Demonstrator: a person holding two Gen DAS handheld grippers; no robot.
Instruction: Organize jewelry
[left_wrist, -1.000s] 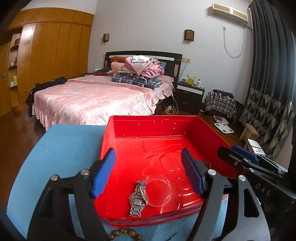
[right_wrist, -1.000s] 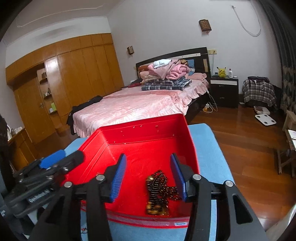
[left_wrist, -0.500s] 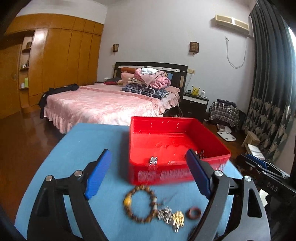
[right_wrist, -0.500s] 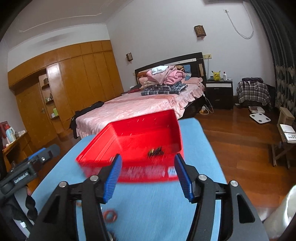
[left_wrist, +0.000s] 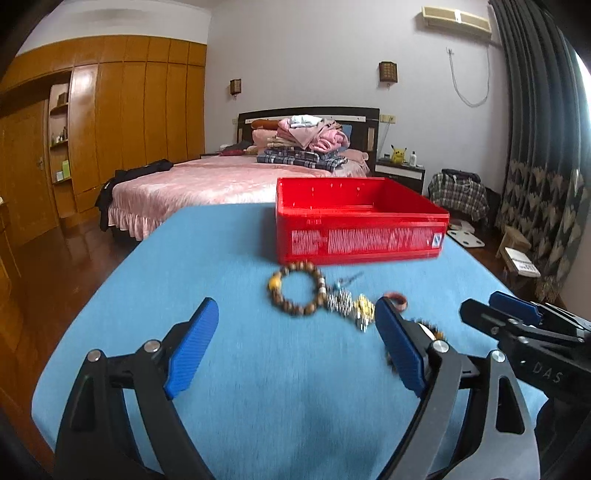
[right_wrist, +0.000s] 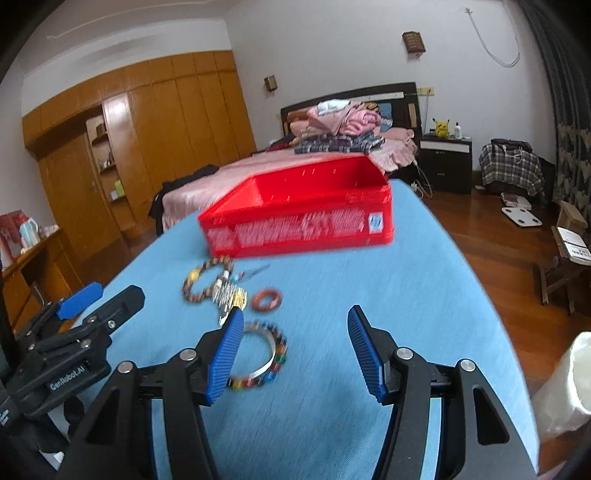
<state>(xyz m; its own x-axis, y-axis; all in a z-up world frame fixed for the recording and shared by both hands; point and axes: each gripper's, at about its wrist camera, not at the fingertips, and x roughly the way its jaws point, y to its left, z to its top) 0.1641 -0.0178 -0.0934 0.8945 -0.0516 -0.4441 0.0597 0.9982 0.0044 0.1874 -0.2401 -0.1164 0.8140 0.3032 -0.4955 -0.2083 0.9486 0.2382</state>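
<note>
A red plastic bin (left_wrist: 360, 229) stands at the far side of the blue table (left_wrist: 229, 369); it also shows in the right wrist view (right_wrist: 303, 218). In front of it lie a brown bead bracelet (left_wrist: 297, 288), a silver and gold cluster (left_wrist: 351, 304), a small red ring (right_wrist: 266, 299) and a multicoloured bangle (right_wrist: 264, 354). My left gripper (left_wrist: 295, 347) is open and empty, near the table's front, short of the bracelet. My right gripper (right_wrist: 295, 354) is open and empty, just right of the bangle.
A pink bed (left_wrist: 221, 184) with folded clothes stands beyond the table. Wooden wardrobes (left_wrist: 110, 147) line the left wall. A nightstand (right_wrist: 447, 162), a scale (right_wrist: 521, 216) and a stool sit on the wooden floor to the right. A pale object (right_wrist: 569, 391) is at the right edge.
Both grippers have pulled back from over the bin toward the table's front. The bin now looks farther away, and the loose jewellery on the table has come into view.
</note>
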